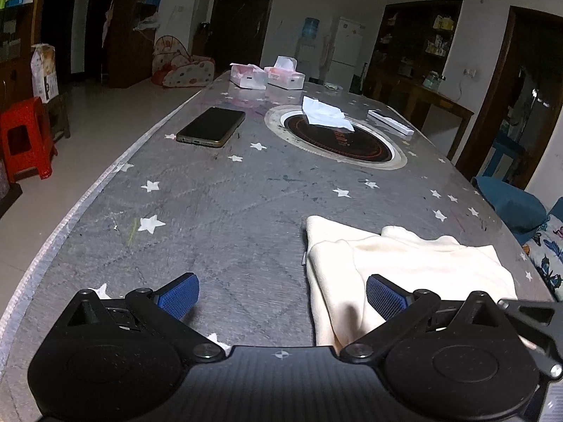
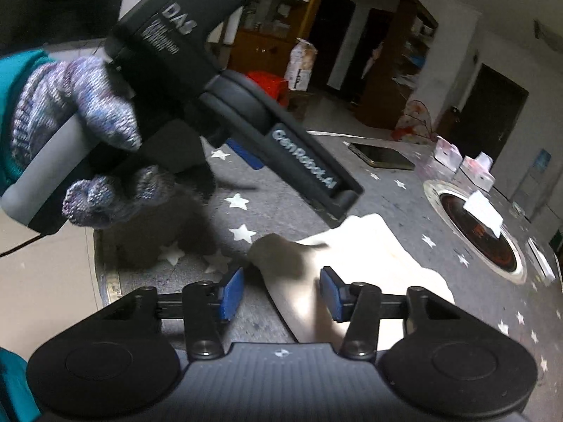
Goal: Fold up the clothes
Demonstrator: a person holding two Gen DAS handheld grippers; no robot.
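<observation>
While the cloth (image 1: 404,263) lies on the desk (image 1: 228,211), left gripper (image 1: 281,299) gapes at its edge, right gripper (image 2: 281,293) straddles a corner, ungripped.

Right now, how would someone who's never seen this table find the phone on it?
Start at the long grey star-printed table and find the round black cooktop set in its middle. The phone lies flat just left of it. It is the only dark, glossy slab; everything else nearby is white tissue or boxes.
</observation>
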